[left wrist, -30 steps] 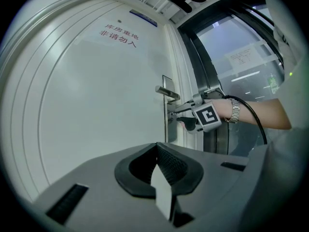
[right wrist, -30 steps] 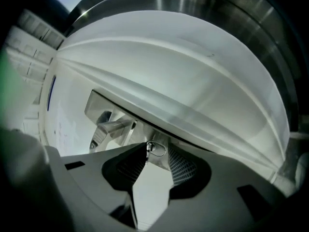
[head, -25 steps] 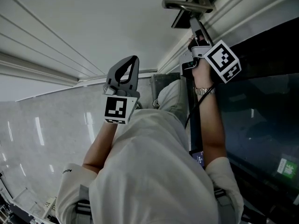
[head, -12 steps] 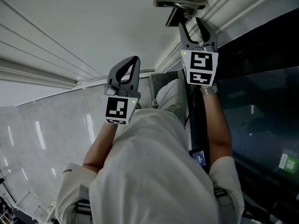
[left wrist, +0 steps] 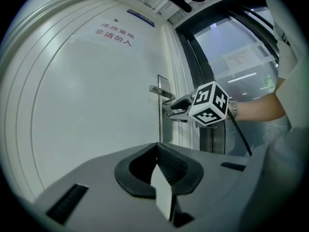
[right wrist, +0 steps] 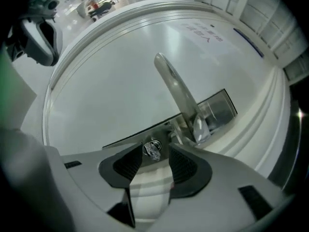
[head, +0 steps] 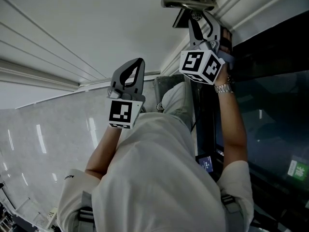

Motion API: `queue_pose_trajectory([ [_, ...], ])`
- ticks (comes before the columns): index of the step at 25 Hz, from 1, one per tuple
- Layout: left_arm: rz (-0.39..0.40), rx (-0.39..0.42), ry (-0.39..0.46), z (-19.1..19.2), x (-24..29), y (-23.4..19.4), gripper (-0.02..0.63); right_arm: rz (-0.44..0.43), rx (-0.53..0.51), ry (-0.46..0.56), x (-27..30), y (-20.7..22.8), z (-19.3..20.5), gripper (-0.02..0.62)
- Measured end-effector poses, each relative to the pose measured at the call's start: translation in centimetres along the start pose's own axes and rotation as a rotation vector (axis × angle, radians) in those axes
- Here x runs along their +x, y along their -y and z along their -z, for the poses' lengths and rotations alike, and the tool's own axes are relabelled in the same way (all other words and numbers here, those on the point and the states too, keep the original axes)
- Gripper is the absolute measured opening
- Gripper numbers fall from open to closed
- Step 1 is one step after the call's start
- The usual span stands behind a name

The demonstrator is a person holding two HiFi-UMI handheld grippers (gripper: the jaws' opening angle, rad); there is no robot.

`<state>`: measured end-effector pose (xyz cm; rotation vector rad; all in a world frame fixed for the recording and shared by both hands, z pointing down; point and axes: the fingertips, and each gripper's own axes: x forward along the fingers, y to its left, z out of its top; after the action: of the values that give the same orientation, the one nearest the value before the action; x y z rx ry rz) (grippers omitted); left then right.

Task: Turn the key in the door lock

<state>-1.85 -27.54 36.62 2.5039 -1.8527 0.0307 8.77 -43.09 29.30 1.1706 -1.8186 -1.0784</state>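
The key (right wrist: 152, 150) sits just below the door handle (right wrist: 176, 93), untouched between the jaws of the right gripper (head: 204, 27), which have just been opening. Close squarely on its bow before twisting. The left gripper (left wrist: 156, 153) is clenched empty.

key (right wrist: 152, 150) in lock plate (right wrist: 219, 108) | under handle (right wrist: 174, 83) | on door (right wrist: 106, 81)

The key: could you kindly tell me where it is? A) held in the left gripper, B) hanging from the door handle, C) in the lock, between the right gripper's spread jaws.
C: the key sits in the lock plate, between the parted jaws of the right gripper.
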Motion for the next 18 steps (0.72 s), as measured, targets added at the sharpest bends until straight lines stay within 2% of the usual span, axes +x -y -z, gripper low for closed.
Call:
queue_pose_trajectory([
  [3, -0.001, 0.002, -0.001, 0.0, 0.0, -0.1, 0.009, -0.016, -0.084, -0.012, 0.5, -0.5, -0.2, 0.172],
  [8, 0.0, 0.003, -0.007, 0.2, -0.1, -0.1, 0.009, -0.061, -0.105, -0.048, 1.0, -1.7, 0.0, 0.158],
  [13, -0.001, -0.003, -0.006, 0.2, -0.1, -0.3, 0.009, -0.036, -0.14, -0.046, 1.1, -1.9, 0.1, 0.146],
  [18, 0.008, -0.002, -0.006, 0.2, 0.2, -0.1, 0.009, 0.002, -0.117, -0.04, 1.1, -1.4, 0.1, 0.078],
])
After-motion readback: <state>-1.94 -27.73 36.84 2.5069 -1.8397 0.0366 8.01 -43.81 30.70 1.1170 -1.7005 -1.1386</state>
